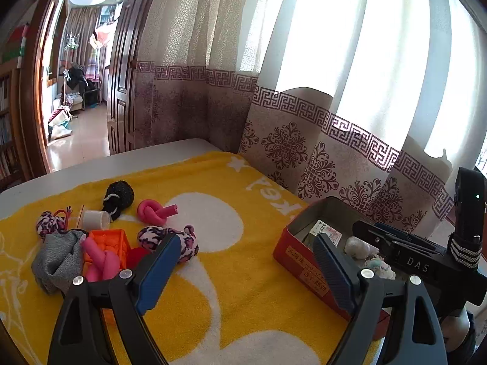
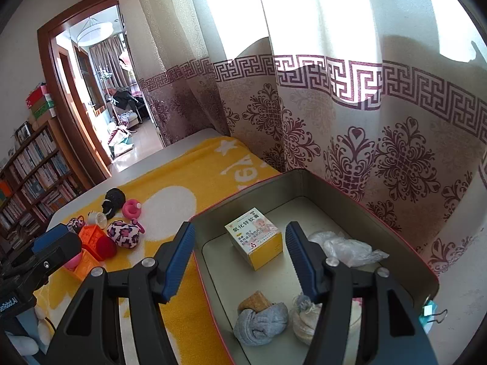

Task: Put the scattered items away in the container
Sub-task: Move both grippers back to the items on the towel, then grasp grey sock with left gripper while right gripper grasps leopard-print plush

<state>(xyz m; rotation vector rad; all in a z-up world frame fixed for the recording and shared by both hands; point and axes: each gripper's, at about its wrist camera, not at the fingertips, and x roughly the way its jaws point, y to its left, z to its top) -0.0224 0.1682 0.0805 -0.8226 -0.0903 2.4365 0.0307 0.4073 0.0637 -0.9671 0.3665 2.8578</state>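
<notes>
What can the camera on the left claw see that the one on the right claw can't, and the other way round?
Only the left view shows the grey cloth draped beside the pile of toys, and the right claw reaching over the tin.

Only the right view shows the tin's floor clearly: a yellow box, a crumpled plastic bag and a balled grey sock. It also shows a bookshelf.

Both show the yellow towel, the red tin, the orange crate, the black yarn ball and the curtain.

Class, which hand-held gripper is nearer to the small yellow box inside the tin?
Right. The right hand-held gripper hovers open over the tin, directly above the yellow box. The left hand-held gripper is open over the blanket, beside the tin.
</notes>
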